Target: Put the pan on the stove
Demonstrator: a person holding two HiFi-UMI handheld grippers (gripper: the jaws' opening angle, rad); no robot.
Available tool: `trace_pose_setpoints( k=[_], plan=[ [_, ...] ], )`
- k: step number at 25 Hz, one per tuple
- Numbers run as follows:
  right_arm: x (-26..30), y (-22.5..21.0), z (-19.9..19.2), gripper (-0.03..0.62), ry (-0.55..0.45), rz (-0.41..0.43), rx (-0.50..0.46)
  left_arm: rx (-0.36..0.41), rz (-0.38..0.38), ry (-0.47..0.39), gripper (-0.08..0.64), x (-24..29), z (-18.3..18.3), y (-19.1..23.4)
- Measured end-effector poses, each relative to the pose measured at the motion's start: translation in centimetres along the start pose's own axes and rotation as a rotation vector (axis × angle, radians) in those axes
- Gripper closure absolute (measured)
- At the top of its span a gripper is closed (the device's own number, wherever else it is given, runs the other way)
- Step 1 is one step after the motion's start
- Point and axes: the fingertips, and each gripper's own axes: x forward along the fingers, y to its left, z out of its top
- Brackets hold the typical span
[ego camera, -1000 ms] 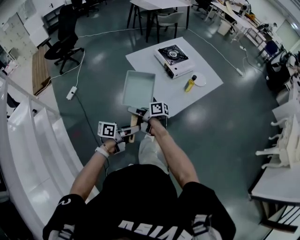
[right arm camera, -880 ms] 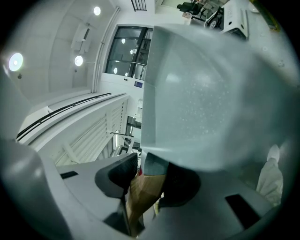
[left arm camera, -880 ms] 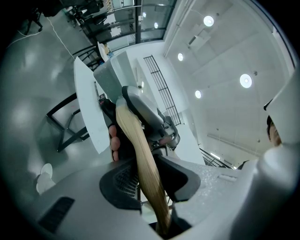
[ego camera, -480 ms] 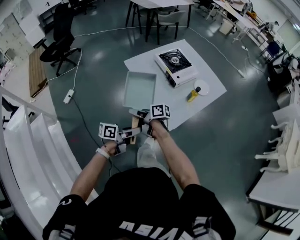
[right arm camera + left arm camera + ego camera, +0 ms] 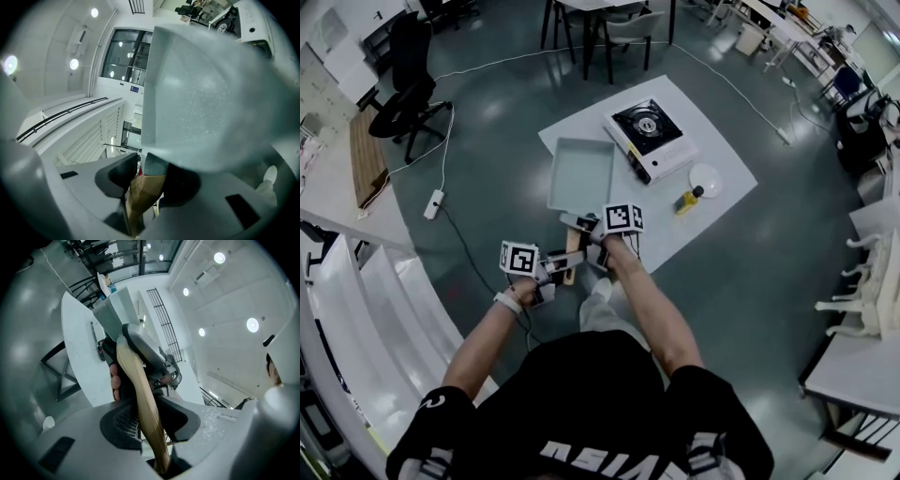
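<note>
A pale grey-green rectangular pan (image 5: 580, 174) with a wooden handle (image 5: 572, 249) hangs in the air above the floor, carried by both grippers. My right gripper (image 5: 584, 231) is shut on the handle close to the pan's body. Further back, my left gripper (image 5: 559, 270) is shut on the handle's end. In the left gripper view the handle (image 5: 143, 399) runs up from between the jaws (image 5: 146, 425) to the pan (image 5: 114, 313). In the right gripper view the pan (image 5: 201, 103) fills the picture above the clamped handle (image 5: 143, 192) and gripper (image 5: 146, 180). A white portable stove (image 5: 647, 132) with a black burner stands on a white mat (image 5: 581, 122), beyond the pan.
A yellow bottle (image 5: 684, 200) and a white plate (image 5: 706, 178) lie on the mat to the right of the stove. A black office chair (image 5: 401, 86) and a power strip (image 5: 433, 203) with its cable are on the floor at left. Tables and chairs (image 5: 605, 23) stand behind the mat.
The person has walked forward with the pan. The mat and stove now sit lower and nearer in the head view. Both grippers keep their hold on the handle.
</note>
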Motion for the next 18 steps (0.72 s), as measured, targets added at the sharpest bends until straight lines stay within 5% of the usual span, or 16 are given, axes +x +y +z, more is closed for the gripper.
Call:
trace_pose_setpoints(
  k=[2, 9, 14, 18],
  plan=[
    [0.0, -0.1, 1.7, 0.46, -0.005, 0.008, 0.001, -0.048, -0.015, -0.001, 0.462, 0.9, 1.3, -0.1],
    [-0.4, -1.5, 4.1, 0.462, -0.024, 0.003, -0.02, 0.069, 0.004, 0.031, 0.463, 2.3, 3.4, 1.7],
    [-1.4, -1.6, 9.1, 0.462, -0.038, -0.01, -0.022, -0.01, -0.023, 0.023, 0.463, 5.0, 7.2, 0.9],
    [-1.6, -2.0, 10.3, 0.462, -0.032, -0.023, -0.029, 0.068, -0.016, 0.04, 0.463, 5.7, 8.6, 1.5]
  ],
)
